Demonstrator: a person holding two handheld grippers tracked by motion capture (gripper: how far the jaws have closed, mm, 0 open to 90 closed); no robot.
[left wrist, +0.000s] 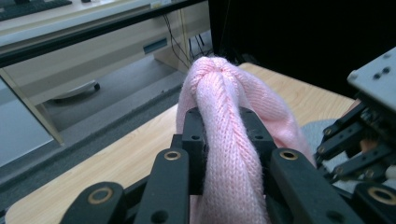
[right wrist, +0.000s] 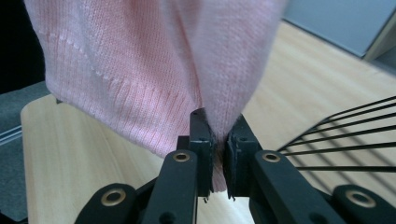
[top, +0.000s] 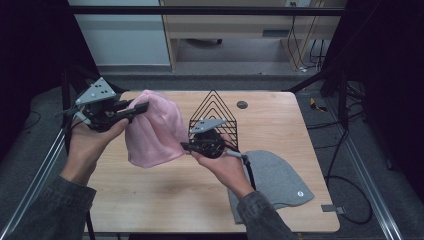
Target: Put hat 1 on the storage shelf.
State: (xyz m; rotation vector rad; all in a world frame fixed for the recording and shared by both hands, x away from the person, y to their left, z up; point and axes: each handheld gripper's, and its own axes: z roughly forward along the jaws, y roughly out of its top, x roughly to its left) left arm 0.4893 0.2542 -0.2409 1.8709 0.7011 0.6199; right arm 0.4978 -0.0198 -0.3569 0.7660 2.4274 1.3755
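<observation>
We hold the pink knit hat lifted above the left half of the counter, stretched between our two tongs. The left tongs are clamped on a bunched fold at its far top; the right tongs are pinched tight on its ribbed hem. A black wire rack stands just right of it, and a grey hat lies nearer right.

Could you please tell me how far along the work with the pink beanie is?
Done: the pink beanie is lifted off the table, gripped by both the left gripper and the right gripper. In hand: it hangs between them. Left: where it goes is unclear; the grey beanie lies untouched beside the black wire rack.
</observation>
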